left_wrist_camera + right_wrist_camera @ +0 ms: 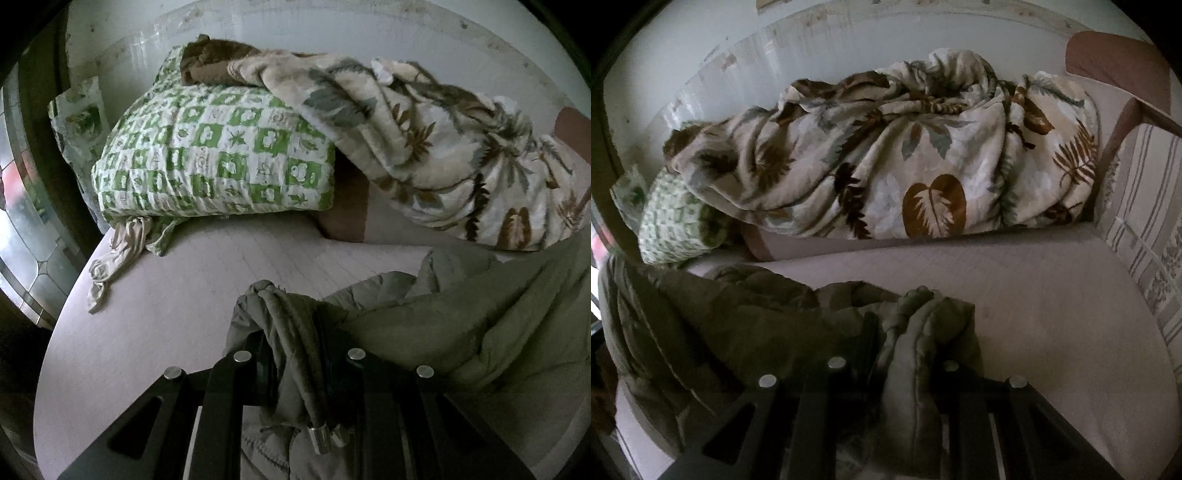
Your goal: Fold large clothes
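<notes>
An olive-grey quilted jacket (461, 325) lies bunched on the pale bed sheet (207, 280). My left gripper (295, 332) is shut on a gathered edge of the jacket, with drawcords with metal tips (321, 435) hanging down between the fingers. In the right wrist view the same jacket (738, 325) spreads to the left, and my right gripper (908, 332) is shut on another bunched edge of it. Both gripped edges are lifted a little above the sheet (1052, 302).
A green-and-white checked pillow (207, 158) lies at the back left. A leaf-print blanket (905, 155) is heaped along the wall. A small beige cloth (114, 258) lies by the pillow. A striped sofa arm (1145, 229) stands at the right. A window (22, 236) is at the far left.
</notes>
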